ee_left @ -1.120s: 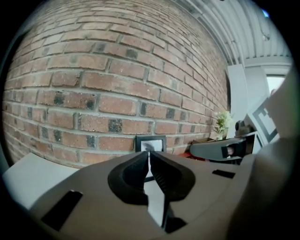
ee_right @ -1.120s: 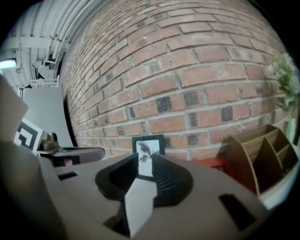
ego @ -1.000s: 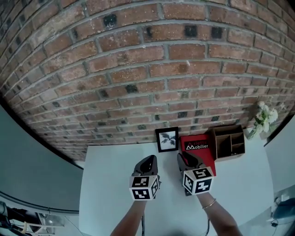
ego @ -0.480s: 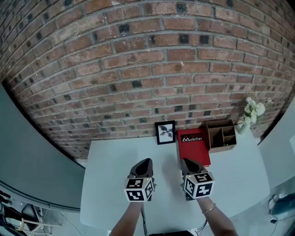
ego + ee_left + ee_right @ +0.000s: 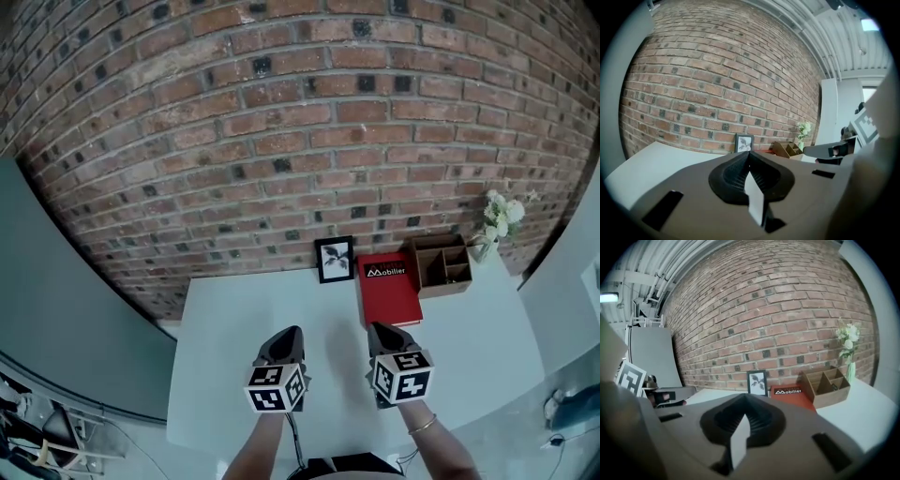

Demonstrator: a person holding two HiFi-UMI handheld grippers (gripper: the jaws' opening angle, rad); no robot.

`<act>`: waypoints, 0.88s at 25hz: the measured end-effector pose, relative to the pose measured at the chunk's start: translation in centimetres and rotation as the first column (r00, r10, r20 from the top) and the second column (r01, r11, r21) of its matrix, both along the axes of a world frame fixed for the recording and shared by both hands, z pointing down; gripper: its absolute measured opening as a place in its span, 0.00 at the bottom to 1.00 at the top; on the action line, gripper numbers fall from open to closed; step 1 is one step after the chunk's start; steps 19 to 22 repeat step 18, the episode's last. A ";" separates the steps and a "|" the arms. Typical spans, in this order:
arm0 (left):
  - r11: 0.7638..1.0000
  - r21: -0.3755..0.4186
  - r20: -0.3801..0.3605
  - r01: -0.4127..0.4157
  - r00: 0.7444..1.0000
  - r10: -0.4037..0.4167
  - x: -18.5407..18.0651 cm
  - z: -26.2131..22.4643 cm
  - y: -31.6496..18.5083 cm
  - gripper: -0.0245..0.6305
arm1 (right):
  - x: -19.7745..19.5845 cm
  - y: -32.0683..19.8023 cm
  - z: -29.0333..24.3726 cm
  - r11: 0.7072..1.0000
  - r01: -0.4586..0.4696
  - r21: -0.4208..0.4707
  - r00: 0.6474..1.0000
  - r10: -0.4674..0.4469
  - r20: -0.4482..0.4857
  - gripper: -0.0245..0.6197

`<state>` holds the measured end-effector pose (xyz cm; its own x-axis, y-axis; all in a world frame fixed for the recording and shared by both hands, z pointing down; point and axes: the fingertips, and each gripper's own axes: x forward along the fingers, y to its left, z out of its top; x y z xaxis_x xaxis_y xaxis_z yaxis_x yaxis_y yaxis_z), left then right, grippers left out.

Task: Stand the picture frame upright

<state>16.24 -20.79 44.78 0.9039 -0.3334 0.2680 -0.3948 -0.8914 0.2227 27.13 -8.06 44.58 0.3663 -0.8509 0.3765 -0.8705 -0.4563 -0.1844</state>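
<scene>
Picture frame (image 5: 335, 260) stands upright at the brick wall (image 5: 281, 141). Left gripper (image 5: 292, 332) is pressed together, empty. Right gripper (image 5: 376, 329) has just been closing, nothing between its jaws.

The picture frame (image 5: 335, 260) is edged in black around a white print with a dark leaf sprig, and the book (image 5: 388, 291) is coloured red with white lettering. The wall (image 5: 300, 122) is patterned in red-brown brick with grey mortar and scattered dark bricks; the worktop (image 5: 234, 328) is seen as pale grey-white.

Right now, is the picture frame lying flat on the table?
No, the picture frame stands upright by the brick wall.
</scene>
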 end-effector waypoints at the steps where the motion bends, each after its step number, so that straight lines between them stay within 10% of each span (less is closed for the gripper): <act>1: 1.000 0.005 0.002 0.002 1.000 -0.002 -0.4 0.0 0.0 0.03 | -0.3 0.1 -0.1 1.000 -0.002 0.002 1.000 0.002 0.000 0.04; 22: 1.000 -0.006 -0.004 -0.001 1.000 0.001 -0.7 -0.4 -0.1 0.03 | -0.9 -0.1 0.0 1.000 0.001 -0.003 1.000 -0.001 -0.007 0.04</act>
